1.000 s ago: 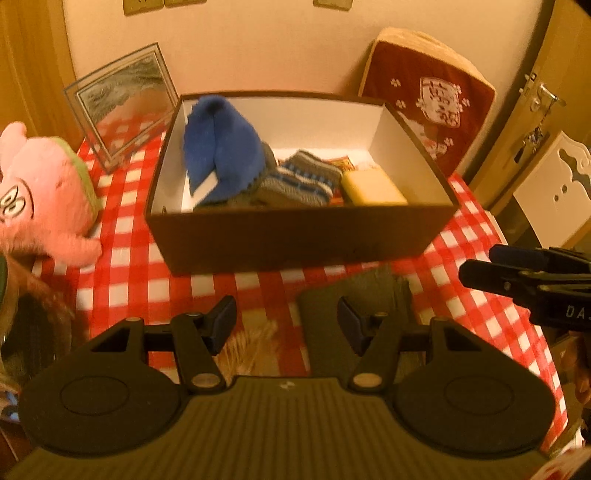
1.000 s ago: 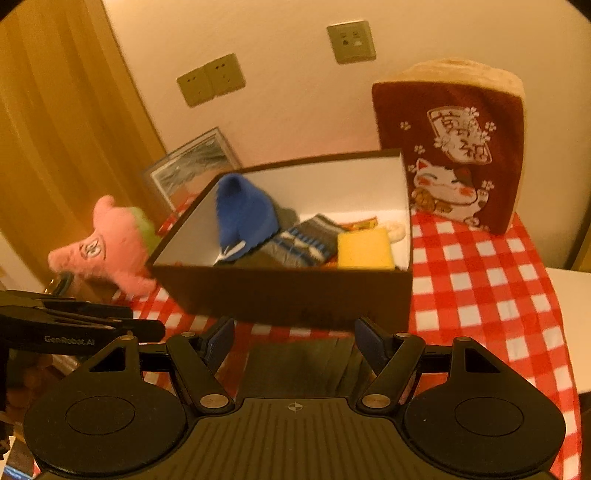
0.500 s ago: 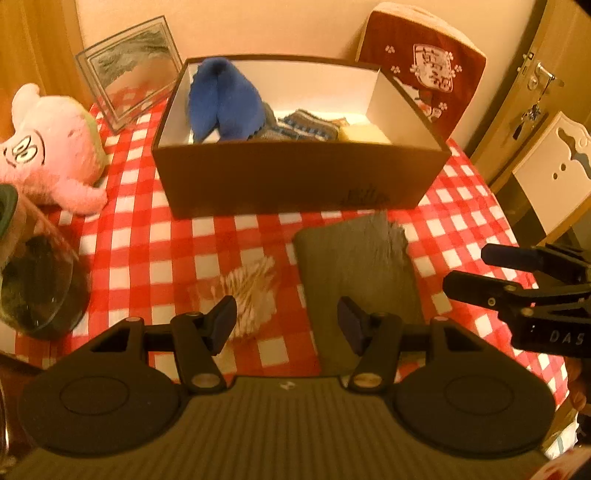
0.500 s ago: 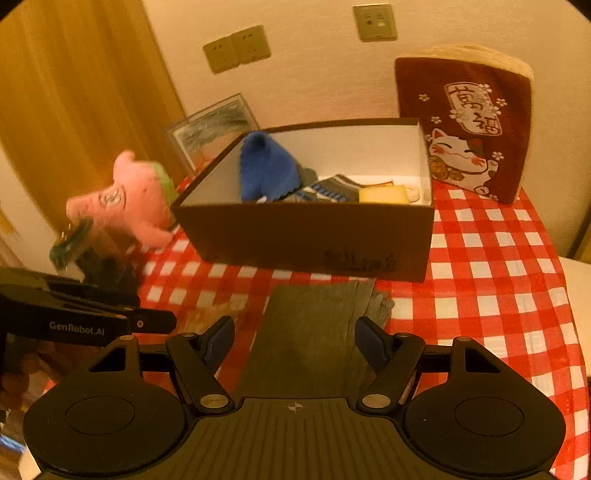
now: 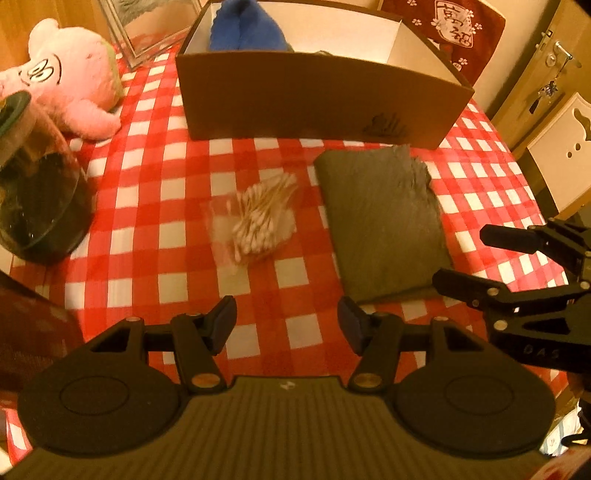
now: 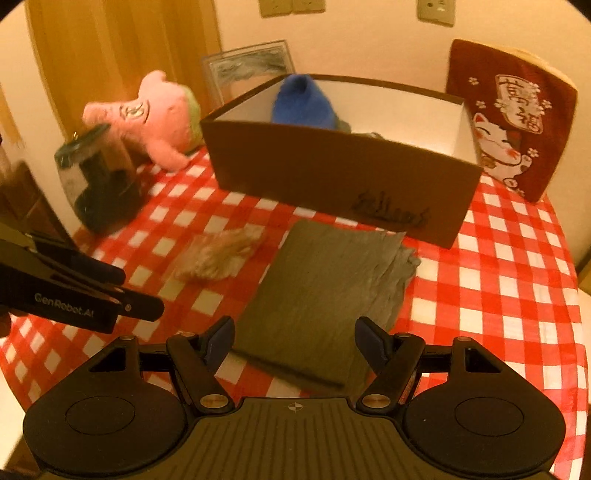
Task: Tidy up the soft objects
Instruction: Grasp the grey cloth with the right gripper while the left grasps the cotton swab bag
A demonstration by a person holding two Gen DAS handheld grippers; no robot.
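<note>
A folded grey-green cloth (image 5: 380, 218) (image 6: 317, 299) lies flat on the red checked tablecloth, just in front of a brown cardboard box (image 5: 314, 99) (image 6: 332, 173). A blue soft item (image 5: 245, 31) (image 6: 304, 101) stands in the box's far left corner. A clear bag of cotton swabs (image 5: 258, 218) (image 6: 218, 254) lies left of the cloth. My left gripper (image 5: 288, 321) hangs open over bare tablecloth, nearer than the swabs. My right gripper (image 6: 295, 339) is open above the cloth's near edge, nothing between its fingers. Each gripper shows at the side of the other's view.
A pink plush toy (image 5: 70, 74) (image 6: 155, 114) lies left of the box, a framed picture (image 6: 251, 70) behind it. A dark glass jar (image 5: 33, 192) (image 6: 99, 177) stands at the left edge. A red cat-print cushion (image 6: 513, 118) leans on the wall at right.
Both grippers pulled back from the box and sank toward the table. The cloth and swab bag, earlier mostly hidden behind the fingers, now lie in full view.
</note>
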